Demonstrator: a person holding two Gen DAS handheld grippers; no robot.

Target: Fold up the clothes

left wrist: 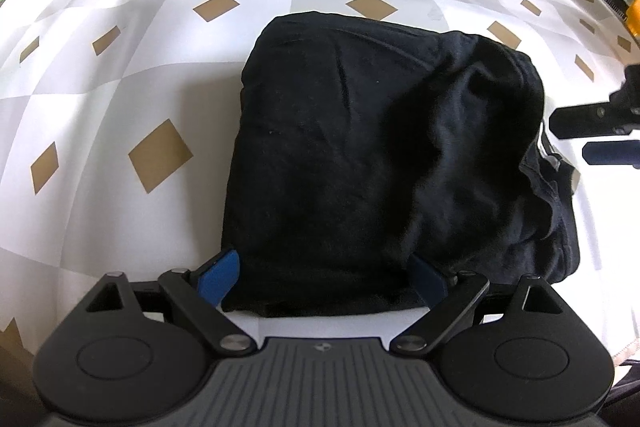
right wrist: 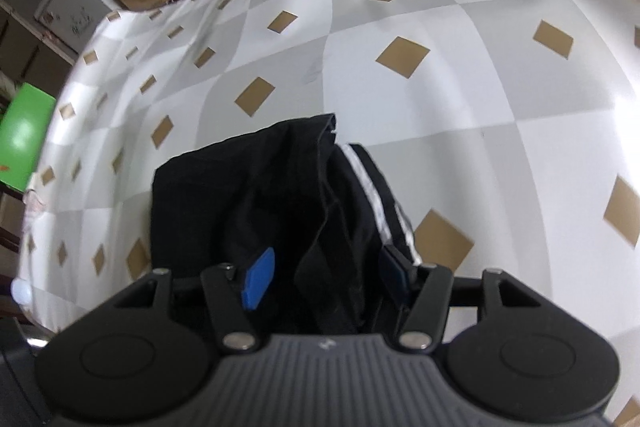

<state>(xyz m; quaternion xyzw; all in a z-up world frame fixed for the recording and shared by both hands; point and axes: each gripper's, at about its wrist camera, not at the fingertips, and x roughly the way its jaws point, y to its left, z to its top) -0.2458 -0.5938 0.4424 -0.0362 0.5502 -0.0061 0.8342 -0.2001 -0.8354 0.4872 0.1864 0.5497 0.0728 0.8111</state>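
Black garment (left wrist: pixel 360 155) folded to a compact bundle, lying in the centre of the left wrist view on the checked tablecloth (left wrist: pixel 120 107). In the right wrist view same bundle at lower centre, white stripe (right wrist: pixel 374 195) showing along its right edge, loose layers not aligned there.

Left gripper (left wrist: pixel 322 277) at bottom centre of its view, jaws wide apart, near edge of the bundle between the blue pads (left wrist: pixel 220 277); cloth looks to touch the pads, but no firm pinch visible, so probably not clamped. Right gripper (right wrist: pixel 326 277) at bottom centre of its own view, jaws about half apart, cloth folds standing between them; pads seem not pressing, though hard to be sure for the darker right pad. Same right gripper visible also at right edge of the left wrist view, just beside the bundle.

Judgement: last fold nearly complete, tidy-up stage. To do well: release fully before lifting away, so no layer drags up. Then better to tuck the ragged right side with the stripe under the top layer, press flat from the centre outward, keep the left edge straight. Risk: bundle opening again if a pad catches the hem.
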